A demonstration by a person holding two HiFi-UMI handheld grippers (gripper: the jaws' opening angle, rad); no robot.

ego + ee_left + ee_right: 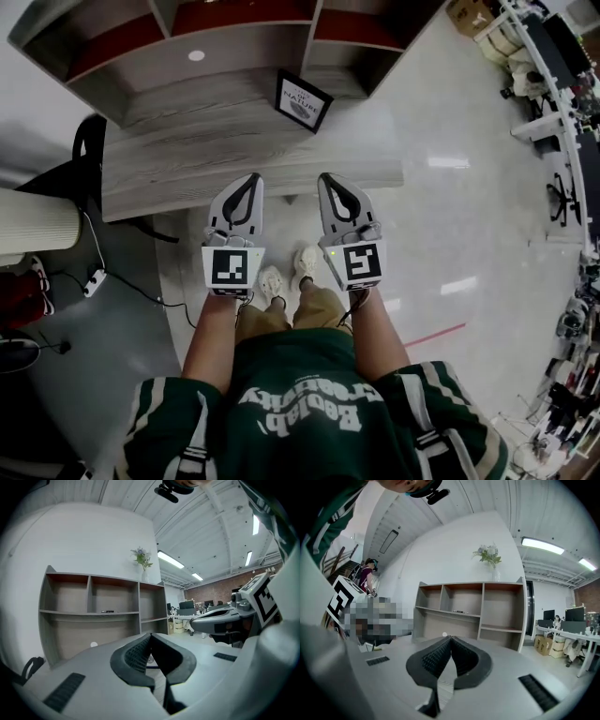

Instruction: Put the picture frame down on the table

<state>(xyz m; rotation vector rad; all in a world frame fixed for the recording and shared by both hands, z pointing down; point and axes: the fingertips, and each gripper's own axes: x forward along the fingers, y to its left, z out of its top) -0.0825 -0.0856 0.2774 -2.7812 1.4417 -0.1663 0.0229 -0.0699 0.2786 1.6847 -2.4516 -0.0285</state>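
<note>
A black-framed picture (303, 100) stands upright on the grey wooden table (187, 159), just in front of the shelf unit (234, 37). My left gripper (250, 180) and right gripper (329, 180) hang side by side at the table's near edge, a short way from the frame and apart from it. Both point toward the shelves. In the left gripper view the jaws (150, 637) meet at the tips with nothing between them. The right gripper (450, 638) is shut and empty in the same way. The right gripper's body (220, 618) shows beside the left one.
A vase of flowers (490, 555) stands on top of the shelf unit. A dark chair (84, 141) and a white rounded object (33, 220) sit left of the table. A power strip with cable (94, 281) lies on the floor. Office desks (562, 84) fill the far right.
</note>
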